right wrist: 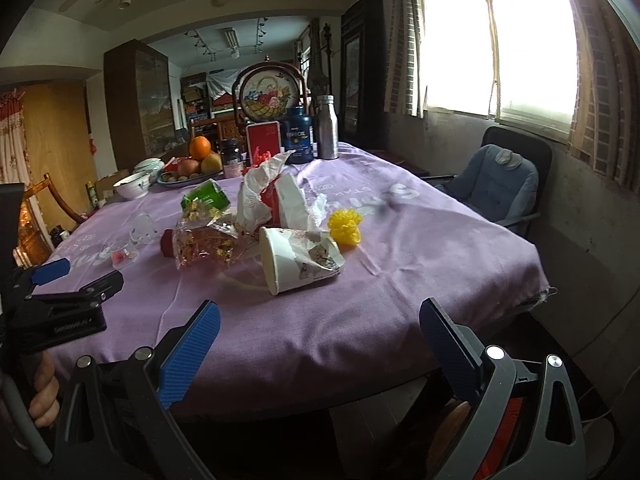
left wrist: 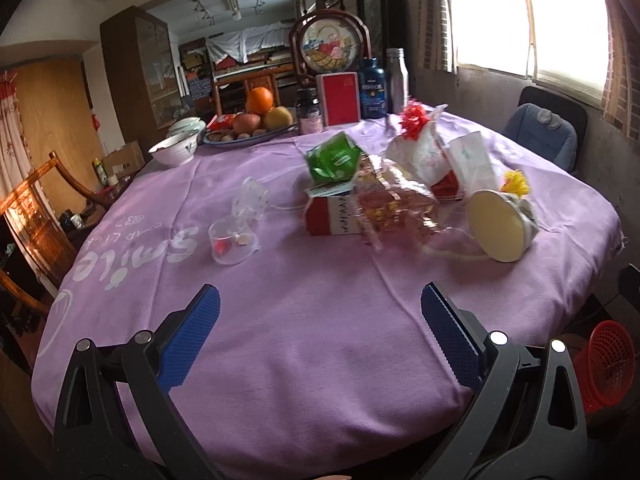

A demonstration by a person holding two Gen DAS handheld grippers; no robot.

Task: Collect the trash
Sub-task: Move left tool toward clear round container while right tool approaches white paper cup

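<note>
The table under its purple cloth (left wrist: 320, 320) carried a loose heap of trash at its middle, ahead of both tongs and well apart from them. A red mesh basket (left wrist: 604, 364) stood on the floor off the table's right edge. Nearest lay the tipped paper cup (right wrist: 298, 260), its long axis running left to right with the open mouth toward the left. The right gripper (right wrist: 320, 340) hung empty with jaws spread wide and seemed the closer one; the left gripper (left wrist: 320, 324) was equally agape, holding nothing.
</note>
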